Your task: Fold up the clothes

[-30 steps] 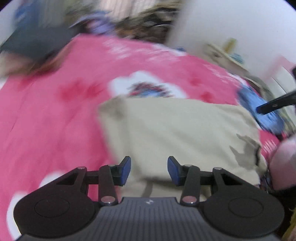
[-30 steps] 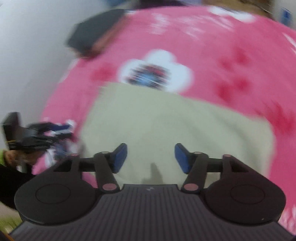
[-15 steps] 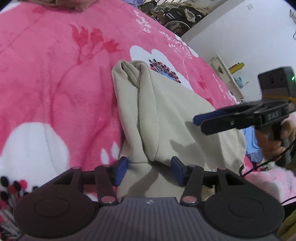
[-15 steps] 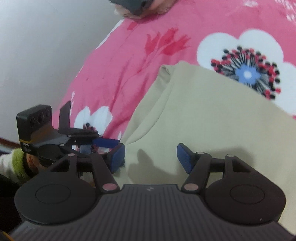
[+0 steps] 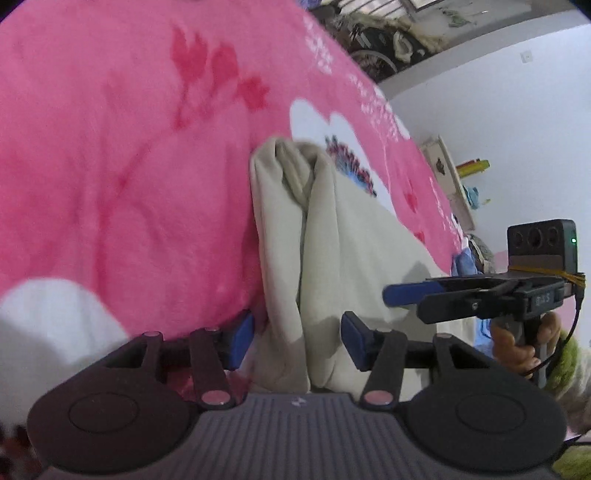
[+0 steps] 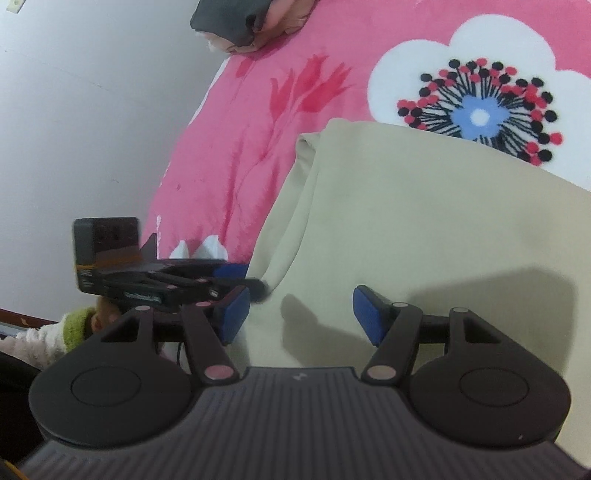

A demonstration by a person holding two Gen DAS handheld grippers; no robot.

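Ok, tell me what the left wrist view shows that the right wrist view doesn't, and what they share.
Only the left wrist view: the bunched ridge of folds running up the beige garment's edge between the open left claw, the right claw seen from the side, a shelf by the white wall.

Only the right wrist view: the blanket's full white flower print, a dark garment at the blanket's far edge, the left claw seen side-on.

Both: the beige garment lying on the pink blanket, with both claws open.

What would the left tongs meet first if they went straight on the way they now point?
Probably the bunched fold of the beige garment, already lying between the open left tongs; depth is unclear, but nothing else stands in that line.
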